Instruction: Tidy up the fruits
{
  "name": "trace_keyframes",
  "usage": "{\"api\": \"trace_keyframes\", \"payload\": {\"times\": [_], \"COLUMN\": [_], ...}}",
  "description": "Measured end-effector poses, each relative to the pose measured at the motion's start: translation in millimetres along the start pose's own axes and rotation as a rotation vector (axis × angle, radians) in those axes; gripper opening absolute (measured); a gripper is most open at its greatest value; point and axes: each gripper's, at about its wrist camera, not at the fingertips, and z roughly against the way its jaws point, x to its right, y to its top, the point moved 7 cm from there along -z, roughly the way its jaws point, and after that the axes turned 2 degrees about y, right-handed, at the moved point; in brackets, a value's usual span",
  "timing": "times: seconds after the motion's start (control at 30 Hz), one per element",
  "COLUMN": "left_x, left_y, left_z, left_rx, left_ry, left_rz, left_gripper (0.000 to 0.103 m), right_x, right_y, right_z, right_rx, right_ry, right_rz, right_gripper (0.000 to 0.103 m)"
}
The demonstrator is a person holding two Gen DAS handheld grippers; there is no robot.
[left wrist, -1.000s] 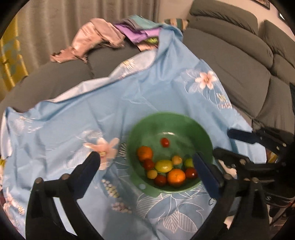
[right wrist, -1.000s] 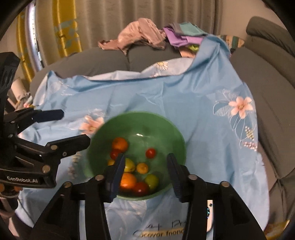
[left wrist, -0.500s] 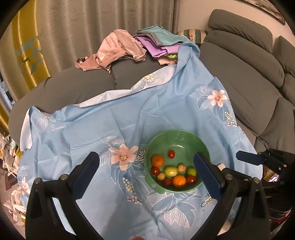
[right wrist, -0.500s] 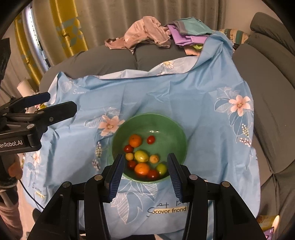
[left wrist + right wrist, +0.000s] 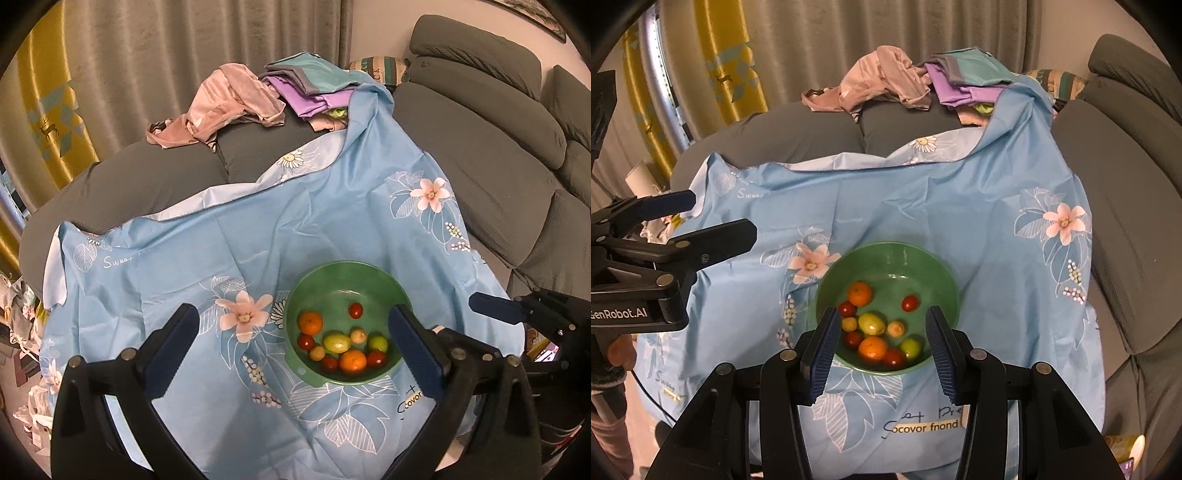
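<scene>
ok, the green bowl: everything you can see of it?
The green bowl looks like glossy plastic: round, deep, with a small tab holding a hole at its near-left rim. It sits upright on the blue floral cloth, holding ten small fruits in orange, red and yellow-green. Both grippers are open and neither touches it.

green bowl (image 5: 945,269), orange, red and yellow-green fruits (image 5: 873,325), light blue floral cloth (image 5: 923,206), grey sofa (image 5: 1126,177)

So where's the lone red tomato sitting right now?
In the right wrist view, the lone red tomato lies inside the green bowl, toward its far right, apart from the fruit cluster and right of the upper orange.
</scene>
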Motion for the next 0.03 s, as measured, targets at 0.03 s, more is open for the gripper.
{"api": "trace_keyframes", "payload": {"times": [0.03], "left_x": [0.0], "left_y": [-0.1], "left_z": [-0.1], "left_rx": [-0.001], "left_ry": [0.002], "left_rz": [-0.001], "left_gripper": [0.102], "right_x": [-0.4], "right_y": [0.3], "right_z": [0.4], "right_rx": [0.002], "right_ry": [0.0], "right_rz": [0.003], "right_gripper": [0.048]}}
